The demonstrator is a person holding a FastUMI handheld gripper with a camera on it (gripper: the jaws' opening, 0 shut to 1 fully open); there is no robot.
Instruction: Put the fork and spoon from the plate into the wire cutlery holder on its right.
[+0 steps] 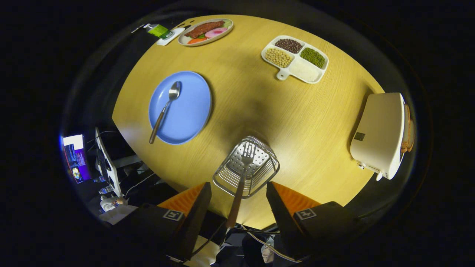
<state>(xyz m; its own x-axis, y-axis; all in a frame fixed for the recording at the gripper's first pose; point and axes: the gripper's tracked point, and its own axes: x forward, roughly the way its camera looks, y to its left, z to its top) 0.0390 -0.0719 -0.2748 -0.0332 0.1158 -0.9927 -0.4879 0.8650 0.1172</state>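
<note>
While the round wooden surface [315, 122] carries everything, the blue plate [189, 111] on it holds just 1 item, the spoon [165, 109]. Right of the plate, the wire holder [259, 174] already has the fork [243, 174] standing in it, tines down, handle leaning out between the fingers. The claw [238, 207] hangs spread and empty, so I judge 1 of 2 done.

Overhead light falls evenly on my table [297, 122], bright at centre, dim toward the rim. A soft dark shadow spreads just beyond the wire holder [245, 167]. Fisheye bending curves the table edge. My fingers [193, 207], spread apart, look slightly soft.
</note>
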